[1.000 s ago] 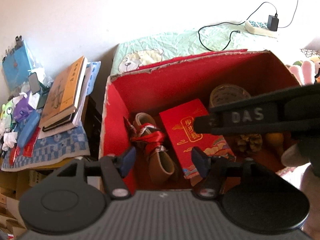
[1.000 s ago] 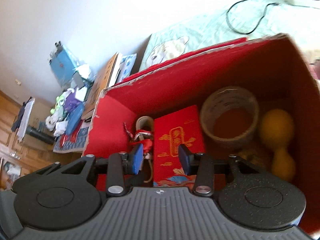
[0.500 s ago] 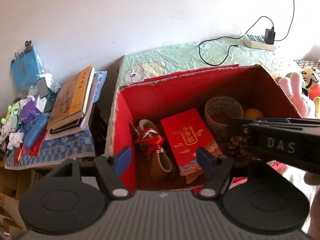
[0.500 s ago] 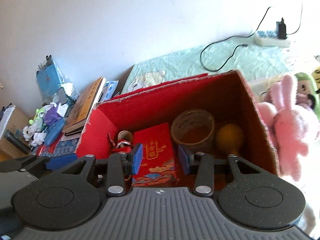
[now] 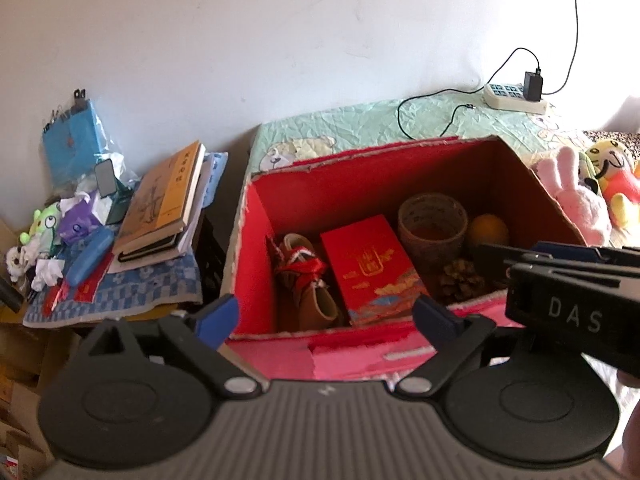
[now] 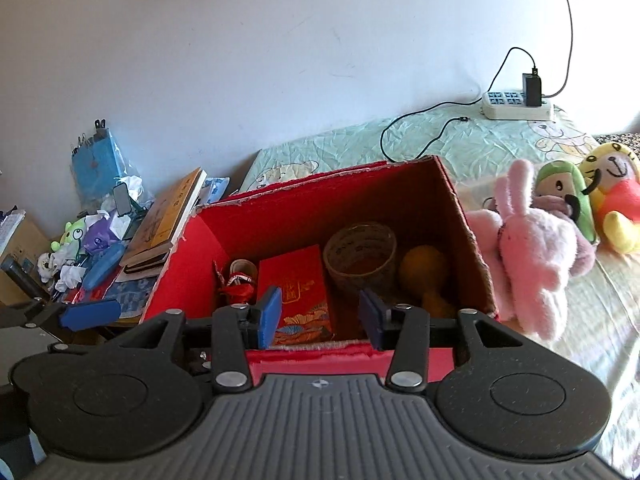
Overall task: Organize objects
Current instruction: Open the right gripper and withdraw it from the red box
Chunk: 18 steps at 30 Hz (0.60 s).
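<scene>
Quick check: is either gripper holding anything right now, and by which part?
Nothing is held. The left gripper has just been opening and stands wide, with nothing between its fingers. The right gripper is open and empty above the red box.

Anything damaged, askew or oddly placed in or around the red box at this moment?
The red box has torn, ragged top edges with cardboard showing. Inside it, the small shoe lies tipped on its side. The plush toys are heaped loose on the bed outside it.

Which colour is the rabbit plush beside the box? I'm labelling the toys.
Pink; the rabbit plush shows best in the right wrist view.
</scene>
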Tool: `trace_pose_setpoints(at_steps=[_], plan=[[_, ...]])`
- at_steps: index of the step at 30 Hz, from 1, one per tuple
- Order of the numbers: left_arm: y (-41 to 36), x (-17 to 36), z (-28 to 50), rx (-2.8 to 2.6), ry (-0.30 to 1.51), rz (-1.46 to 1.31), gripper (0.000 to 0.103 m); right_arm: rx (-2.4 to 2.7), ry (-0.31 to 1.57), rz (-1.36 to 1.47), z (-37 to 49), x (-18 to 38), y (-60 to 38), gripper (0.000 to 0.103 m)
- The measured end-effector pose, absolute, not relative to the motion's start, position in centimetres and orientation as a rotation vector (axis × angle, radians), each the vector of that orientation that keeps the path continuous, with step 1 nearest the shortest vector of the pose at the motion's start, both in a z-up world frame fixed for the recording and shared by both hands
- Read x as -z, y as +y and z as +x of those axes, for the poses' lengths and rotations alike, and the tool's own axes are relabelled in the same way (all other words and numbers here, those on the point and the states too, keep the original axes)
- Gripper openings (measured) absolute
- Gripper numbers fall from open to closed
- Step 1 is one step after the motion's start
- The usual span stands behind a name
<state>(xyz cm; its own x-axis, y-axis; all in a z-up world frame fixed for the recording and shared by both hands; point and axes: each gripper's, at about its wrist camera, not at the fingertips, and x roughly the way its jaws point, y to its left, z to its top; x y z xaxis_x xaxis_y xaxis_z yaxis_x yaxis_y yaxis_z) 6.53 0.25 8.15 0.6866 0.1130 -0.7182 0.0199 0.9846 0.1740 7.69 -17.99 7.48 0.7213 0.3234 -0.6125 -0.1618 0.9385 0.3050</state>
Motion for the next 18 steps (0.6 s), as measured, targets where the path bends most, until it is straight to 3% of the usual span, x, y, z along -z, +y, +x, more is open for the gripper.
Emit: trace_pose_setpoints(at_steps=[18], plan=[[-1.4, -4.3, 5.4, -0.083, 0.977, 0.157, 0.099, -0.22, 0.788, 0.242, 4.8, -5.7, -20.0, 0.048]])
